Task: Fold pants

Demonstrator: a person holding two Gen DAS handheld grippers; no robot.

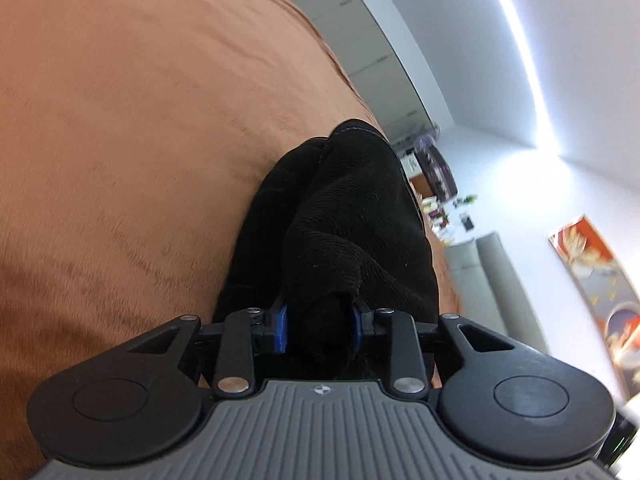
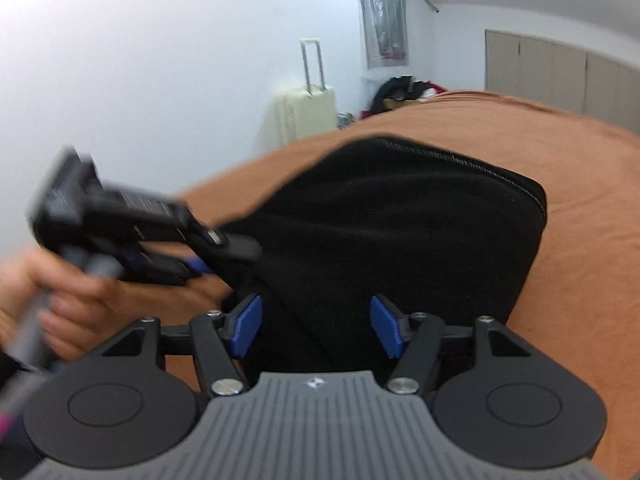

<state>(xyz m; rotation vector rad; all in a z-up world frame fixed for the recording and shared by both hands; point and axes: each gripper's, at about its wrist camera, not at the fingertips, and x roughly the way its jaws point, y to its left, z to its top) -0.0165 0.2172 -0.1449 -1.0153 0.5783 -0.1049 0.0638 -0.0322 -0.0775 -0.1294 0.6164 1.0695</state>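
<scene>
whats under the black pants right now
The black pants lie on an orange-brown blanket, which shows all around them. The left tool pinches a bunch of fabric. Anything beneath the pants themselves is covered.

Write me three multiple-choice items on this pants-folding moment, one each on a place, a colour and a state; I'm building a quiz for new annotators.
1. Where do the black pants lie?
A. on the orange-brown blanket
B. on a white table
C. in the suitcase

2. What colour are the gripper finger pads?
A. red
B. blue
C. yellow

3. How does the left gripper stand?
A. open, away from the cloth
B. shut on nothing
C. shut on a bunch of the pants

Key:
1 A: the right wrist view shows the black cloth spread on the blanket.
2 B: blue pads show on both grippers.
3 C: in the left wrist view, black fabric is pinched between the pads, while the right gripper is open over the pants.
</scene>
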